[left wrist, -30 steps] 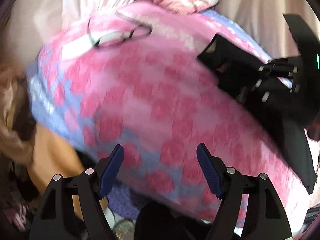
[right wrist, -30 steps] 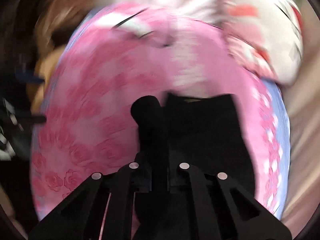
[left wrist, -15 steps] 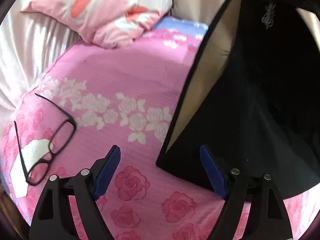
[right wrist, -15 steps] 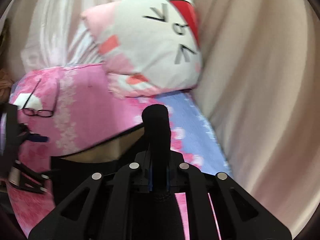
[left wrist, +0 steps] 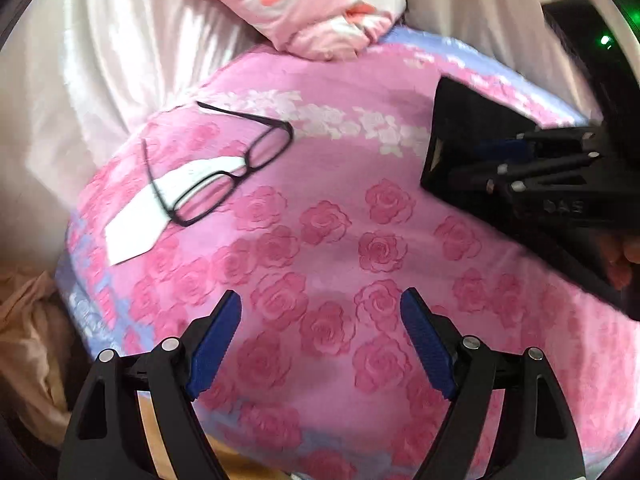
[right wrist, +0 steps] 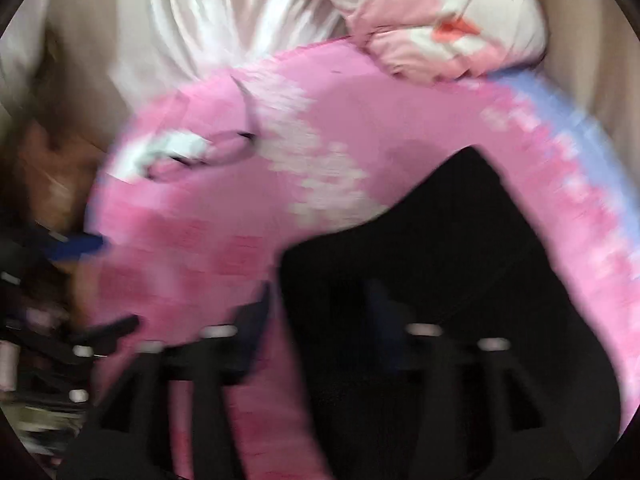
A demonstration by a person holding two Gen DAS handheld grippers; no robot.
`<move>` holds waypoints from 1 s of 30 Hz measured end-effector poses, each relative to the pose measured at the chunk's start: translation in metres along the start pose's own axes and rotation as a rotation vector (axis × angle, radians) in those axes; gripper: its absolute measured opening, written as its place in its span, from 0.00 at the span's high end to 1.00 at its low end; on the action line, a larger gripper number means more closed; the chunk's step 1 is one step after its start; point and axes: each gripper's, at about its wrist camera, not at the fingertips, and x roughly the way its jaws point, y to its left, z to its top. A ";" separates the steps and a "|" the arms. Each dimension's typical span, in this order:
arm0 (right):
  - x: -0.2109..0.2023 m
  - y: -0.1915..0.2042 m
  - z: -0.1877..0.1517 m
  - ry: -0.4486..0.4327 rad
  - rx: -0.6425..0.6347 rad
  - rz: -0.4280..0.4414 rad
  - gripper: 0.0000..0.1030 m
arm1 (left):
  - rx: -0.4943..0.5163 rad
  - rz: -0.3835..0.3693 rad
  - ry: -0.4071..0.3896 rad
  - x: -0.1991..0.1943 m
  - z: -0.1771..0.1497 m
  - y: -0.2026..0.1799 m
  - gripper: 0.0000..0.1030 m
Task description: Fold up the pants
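Closest in the left wrist view, the left gripper (left wrist: 321, 322) hangs over the pink rose-patterned bedspread (left wrist: 328, 240), its jaws spread wide with nothing between the blue pads (left wrist: 216, 332); only bare bedspread shows in the gap.

In the right wrist view, heavily blurred, the right gripper (right wrist: 316, 316) sits low over the same bedspread (right wrist: 224, 256), and its jaws look parted. The black fabric pants (right wrist: 452, 264) lie on the bedspread and spread under and past the right-hand jaw. The blur hides whether any fabric is pinched, so I cannot tell if the jaws have let go completely.

Further out in the left wrist view, the right gripper (left wrist: 532, 160) comes in from the right edge, low over the pants (left wrist: 460, 128), which lie on the right part of the bed.

To the left, black-framed eyeglasses (left wrist: 224, 172) rest partly on a white paper slip (left wrist: 160, 208), well apart from the pants.

At the far end, a pink and white cartoon-print pillow (left wrist: 312, 12) lies at the head of the bed, against pale creased curtain fabric (left wrist: 120, 52).
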 end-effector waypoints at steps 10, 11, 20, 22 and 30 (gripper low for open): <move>-0.169 -0.201 -0.054 -0.118 0.504 -0.098 0.45 | 0.093 -0.195 -0.179 -0.021 0.076 -0.074 0.20; -0.170 -0.225 -0.060 -0.075 0.539 -0.136 0.51 | 0.112 -0.188 -0.182 -0.014 0.081 -0.086 0.19; -0.102 -0.264 -0.092 0.198 0.417 -0.185 0.76 | 0.182 -0.020 -0.028 0.081 0.061 -0.115 0.17; -0.104 -0.255 -0.083 0.171 0.371 -0.228 0.93 | 0.178 -0.013 -0.015 0.079 0.056 -0.110 0.17; -0.125 -0.276 -0.074 -0.078 0.451 -0.336 0.90 | 0.235 0.067 -0.047 0.074 0.050 -0.121 0.14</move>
